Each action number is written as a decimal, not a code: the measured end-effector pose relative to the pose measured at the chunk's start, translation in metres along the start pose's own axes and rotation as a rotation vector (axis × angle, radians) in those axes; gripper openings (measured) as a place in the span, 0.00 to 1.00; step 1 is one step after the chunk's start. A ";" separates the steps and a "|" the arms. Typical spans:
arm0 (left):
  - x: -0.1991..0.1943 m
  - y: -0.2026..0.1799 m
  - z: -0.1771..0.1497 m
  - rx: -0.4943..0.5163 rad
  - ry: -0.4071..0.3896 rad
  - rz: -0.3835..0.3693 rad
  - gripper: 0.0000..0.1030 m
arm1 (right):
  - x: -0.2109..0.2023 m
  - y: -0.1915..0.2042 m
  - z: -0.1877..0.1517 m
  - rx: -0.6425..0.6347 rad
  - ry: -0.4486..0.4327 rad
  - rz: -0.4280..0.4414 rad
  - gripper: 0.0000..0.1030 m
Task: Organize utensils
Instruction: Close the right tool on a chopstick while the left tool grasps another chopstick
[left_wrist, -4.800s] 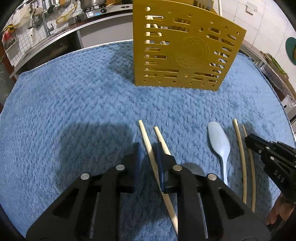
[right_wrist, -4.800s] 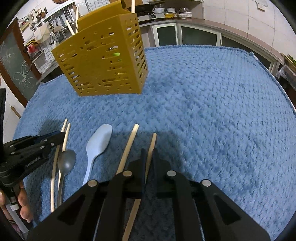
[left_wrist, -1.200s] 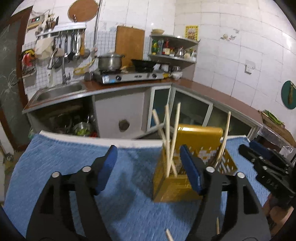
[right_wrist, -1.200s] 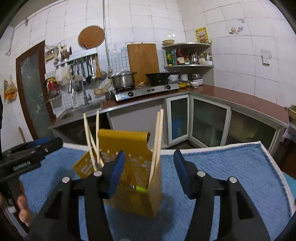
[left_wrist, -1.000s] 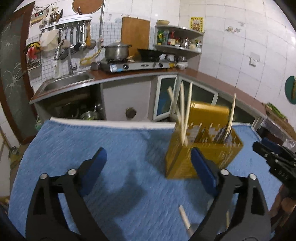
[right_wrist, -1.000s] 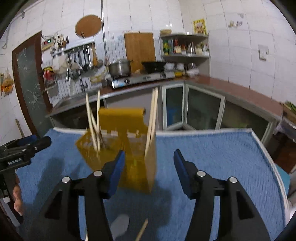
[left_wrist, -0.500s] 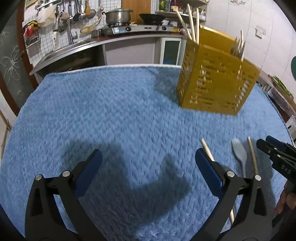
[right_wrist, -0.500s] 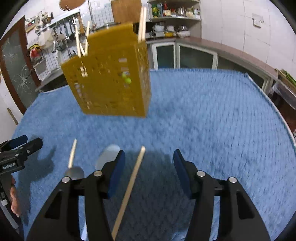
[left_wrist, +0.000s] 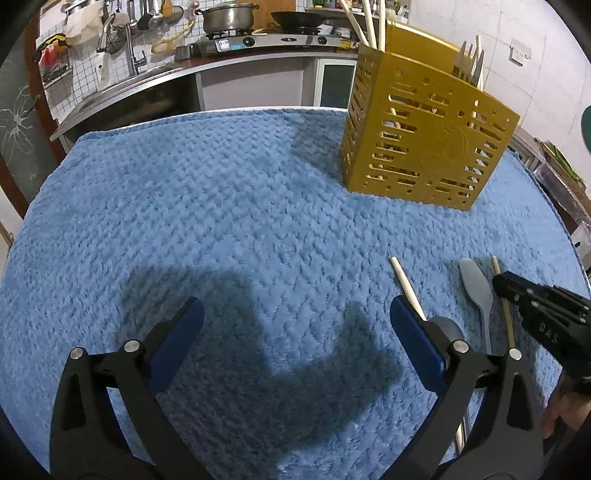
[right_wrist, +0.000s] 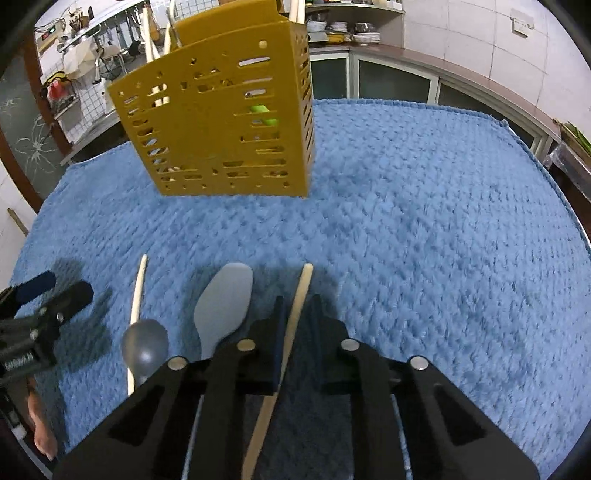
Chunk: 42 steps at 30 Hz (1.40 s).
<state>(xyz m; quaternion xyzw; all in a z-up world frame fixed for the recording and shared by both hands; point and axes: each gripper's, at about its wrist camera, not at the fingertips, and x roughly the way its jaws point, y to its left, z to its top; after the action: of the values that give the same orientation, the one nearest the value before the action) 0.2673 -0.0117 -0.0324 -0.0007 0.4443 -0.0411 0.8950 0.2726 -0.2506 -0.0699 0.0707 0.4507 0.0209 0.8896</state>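
Two grippers low over the blue towel (left_wrist: 229, 206), one shutting on a chopstick.
The right gripper (right_wrist: 295, 314) has just been closing and pinches a wooden chopstick (right_wrist: 295, 314) lying beside the pale spoon (right_wrist: 225, 299); the left gripper (left_wrist: 291, 325) stands wide and empty. The yellow utensil holder (left_wrist: 424, 147) stands upright behind them.
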 end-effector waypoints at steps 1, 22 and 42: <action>0.002 -0.001 0.000 -0.003 0.008 0.000 0.95 | 0.001 -0.002 0.002 0.006 0.002 0.009 0.09; 0.025 -0.062 0.013 0.045 0.110 -0.024 0.43 | -0.012 -0.073 0.002 0.035 0.007 0.015 0.06; 0.023 -0.058 0.035 0.023 0.080 -0.092 0.07 | -0.017 -0.082 0.018 0.090 0.034 0.058 0.06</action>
<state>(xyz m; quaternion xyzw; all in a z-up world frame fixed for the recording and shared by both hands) 0.3045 -0.0720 -0.0272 -0.0095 0.4786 -0.0872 0.8737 0.2750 -0.3356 -0.0576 0.1236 0.4641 0.0277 0.8767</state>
